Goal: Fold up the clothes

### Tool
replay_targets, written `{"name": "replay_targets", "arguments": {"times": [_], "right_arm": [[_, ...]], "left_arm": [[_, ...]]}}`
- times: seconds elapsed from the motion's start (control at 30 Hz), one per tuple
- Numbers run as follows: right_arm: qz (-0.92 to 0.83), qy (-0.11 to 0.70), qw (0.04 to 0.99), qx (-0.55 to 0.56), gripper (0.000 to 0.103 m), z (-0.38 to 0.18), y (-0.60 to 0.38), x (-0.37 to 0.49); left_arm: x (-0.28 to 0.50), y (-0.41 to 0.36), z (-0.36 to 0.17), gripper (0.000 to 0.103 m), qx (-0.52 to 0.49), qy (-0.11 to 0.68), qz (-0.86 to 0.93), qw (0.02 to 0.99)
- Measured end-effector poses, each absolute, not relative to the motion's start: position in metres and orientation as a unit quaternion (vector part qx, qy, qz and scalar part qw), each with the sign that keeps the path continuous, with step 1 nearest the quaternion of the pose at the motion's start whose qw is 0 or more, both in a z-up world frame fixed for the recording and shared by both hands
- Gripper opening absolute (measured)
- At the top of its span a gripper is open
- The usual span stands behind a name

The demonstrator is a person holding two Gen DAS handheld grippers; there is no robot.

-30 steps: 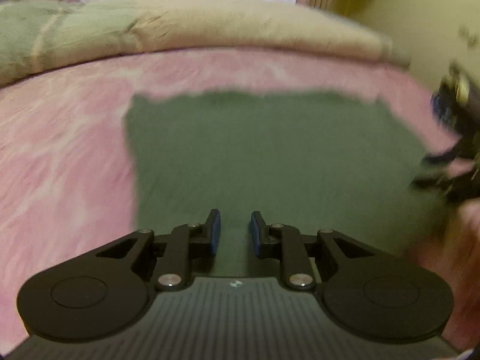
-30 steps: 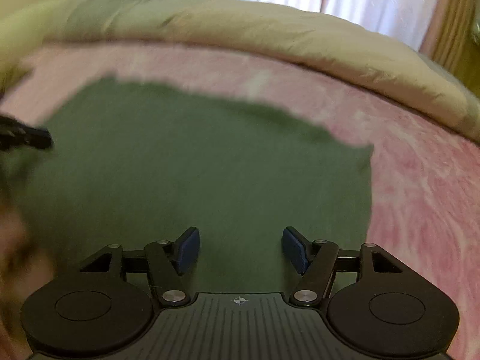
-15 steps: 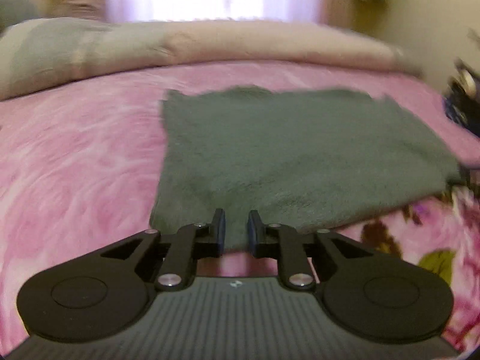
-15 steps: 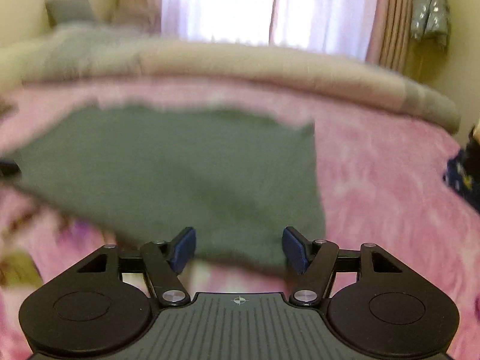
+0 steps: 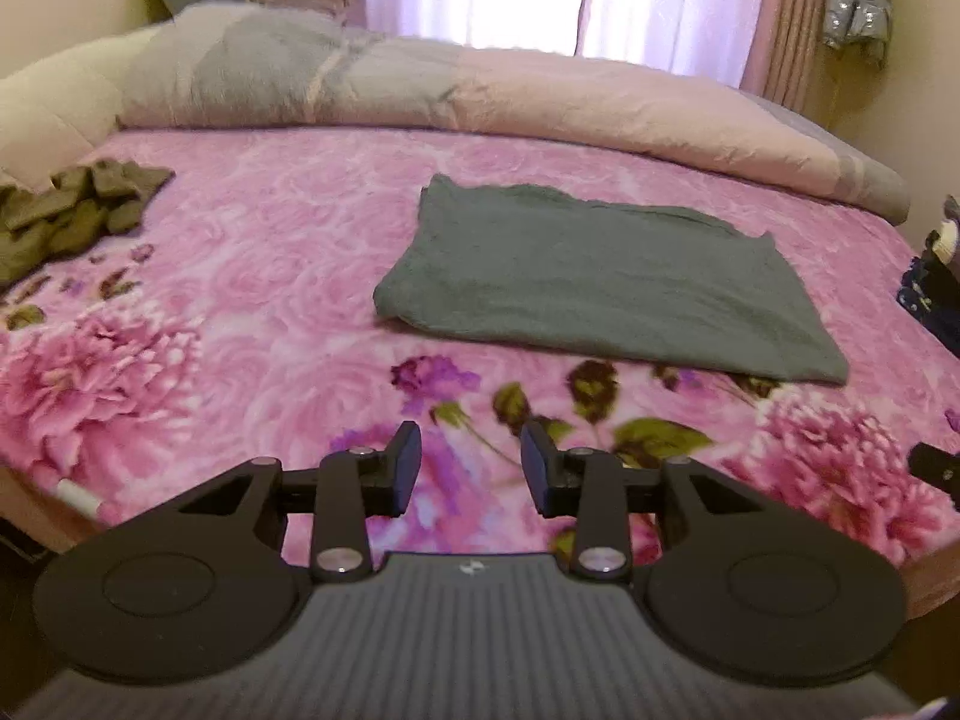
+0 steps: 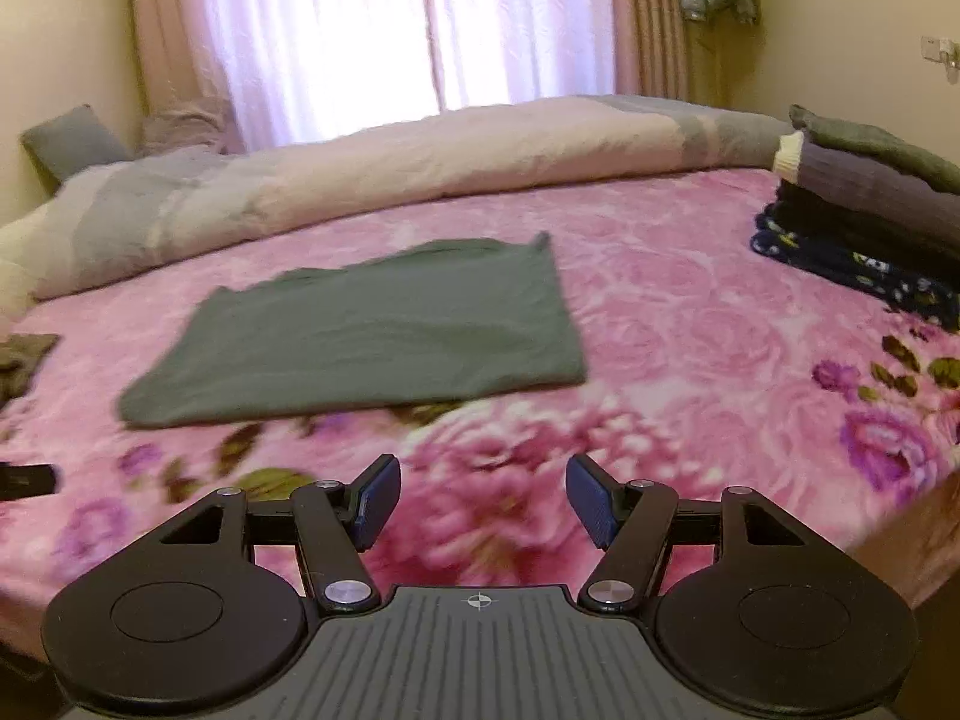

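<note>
A grey-green garment (image 5: 606, 282) lies folded flat as a rectangle on the pink flowered bedspread (image 5: 252, 276). It also shows in the right wrist view (image 6: 372, 330). My left gripper (image 5: 471, 468) is open and empty, held above the bedspread well short of the garment's near edge. My right gripper (image 6: 480, 501) is open wider and empty, also back from the garment, near the bed's front edge. The tip of the other gripper shows at the right edge of the left view (image 5: 936, 471) and at the left edge of the right view (image 6: 27, 480).
A crumpled olive garment (image 5: 66, 216) lies at the bed's far left. A stack of folded clothes (image 6: 870, 222) sits at the right side of the bed. A rolled duvet (image 6: 372, 186) runs along the back, with pillows and a curtained window behind.
Both grippers have pulled back from over the garment toward the bed's front edge. The left gripper has opened wider. The garment now lies flat and apart from both.
</note>
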State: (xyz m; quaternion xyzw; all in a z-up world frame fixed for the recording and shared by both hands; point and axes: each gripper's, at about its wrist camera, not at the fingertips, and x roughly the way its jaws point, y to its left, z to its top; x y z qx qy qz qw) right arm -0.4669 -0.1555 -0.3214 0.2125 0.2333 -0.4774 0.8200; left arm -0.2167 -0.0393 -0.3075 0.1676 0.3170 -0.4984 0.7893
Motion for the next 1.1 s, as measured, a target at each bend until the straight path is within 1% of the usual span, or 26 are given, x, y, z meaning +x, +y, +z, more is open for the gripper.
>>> {"name": "replay_targets", "arguments": {"times": [0.13,0.2,0.27,0.5,0.87,0.9,0.97,1.03,1.1], "right_arm": [[-0.479,0.227,0.823,0.207,0.065,-0.309,-0.130,-0.467],[-0.481,0.224,0.822,0.206,0.065,-0.303,-0.120,-0.469],[-0.482,0.221,0.823,0.206,0.065,-0.301,-0.115,-0.471],[-0.485,0.222,0.821,0.204,0.065,-0.300,-0.097,-0.478],[-0.485,0.214,0.823,0.205,0.065,-0.297,-0.092,-0.486],[-0.483,0.212,0.822,0.213,0.065,-0.299,-0.096,-0.487],[-0.476,0.203,0.819,0.248,0.065,-0.308,-0.108,-0.491],[-0.455,0.178,0.814,0.313,0.065,-0.323,-0.125,-0.500],[-0.420,0.137,0.806,0.395,0.065,-0.341,-0.144,-0.511]], "left_arm": [[-0.242,-0.021,-0.294,0.035,0.167,0.293,-0.508,0.792],[-0.255,-0.011,-0.287,0.039,0.167,0.281,-0.513,0.794],[-0.263,-0.004,-0.282,0.040,0.168,0.272,-0.517,0.794],[-0.284,0.016,-0.270,0.040,0.167,0.250,-0.524,0.797],[-0.267,0.023,-0.277,0.041,0.143,0.267,-0.538,0.787],[-0.265,0.023,-0.277,0.042,0.140,0.270,-0.539,0.785],[-0.249,0.020,-0.285,0.044,0.111,0.297,-0.551,0.772],[-0.227,0.015,-0.299,0.044,0.067,0.341,-0.561,0.752],[-0.209,0.007,-0.314,0.044,0.040,0.371,-0.561,0.739]]}}
